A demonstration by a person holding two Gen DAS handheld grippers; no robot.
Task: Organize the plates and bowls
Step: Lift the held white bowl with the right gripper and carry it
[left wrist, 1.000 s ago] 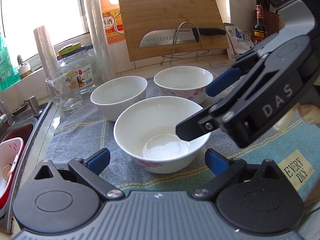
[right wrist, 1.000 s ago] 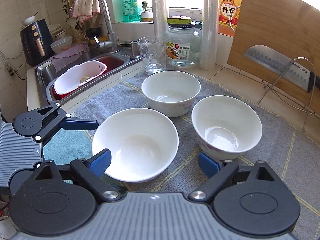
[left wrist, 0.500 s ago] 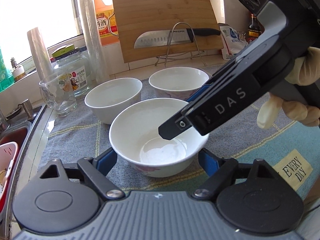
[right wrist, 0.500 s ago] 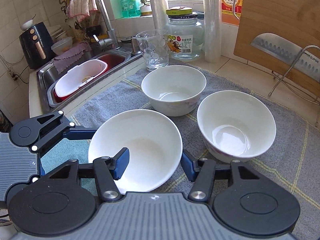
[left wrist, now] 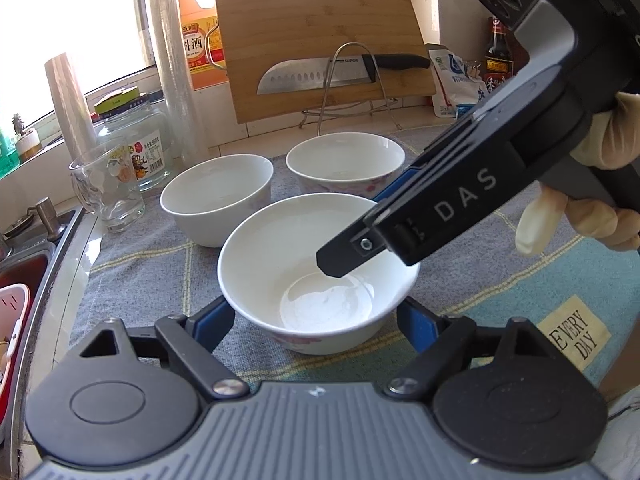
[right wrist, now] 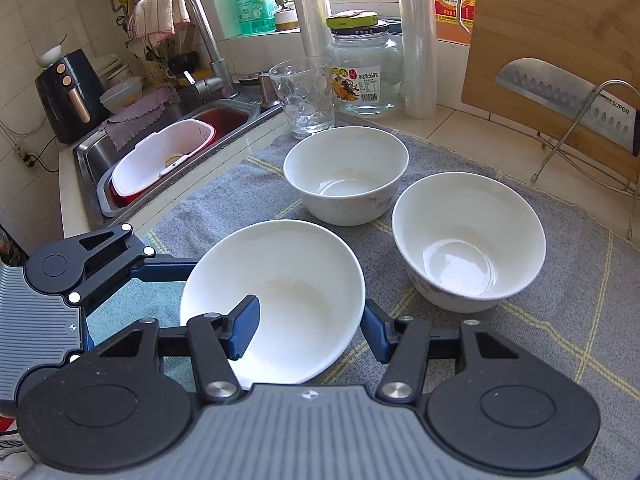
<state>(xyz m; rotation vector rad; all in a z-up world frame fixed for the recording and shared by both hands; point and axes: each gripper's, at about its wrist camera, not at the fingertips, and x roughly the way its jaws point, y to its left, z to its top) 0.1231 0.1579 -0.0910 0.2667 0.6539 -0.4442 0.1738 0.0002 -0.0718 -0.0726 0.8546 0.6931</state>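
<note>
Three white bowls stand on a grey towel (right wrist: 560, 264) on the worktop, near the sink (right wrist: 168, 148) at its left edge. The nearest bowl (left wrist: 316, 268) sits close to the towel's front edge. The left gripper (left wrist: 316, 320) presses its blue pads on the two outer sides of this bowl. The right gripper (right wrist: 308, 332) clamps the same bowl's rim, one finger inside and one outside. The second bowl (right wrist: 346, 174) and third bowl (right wrist: 468, 240) stand behind, just beside each other.
</note>
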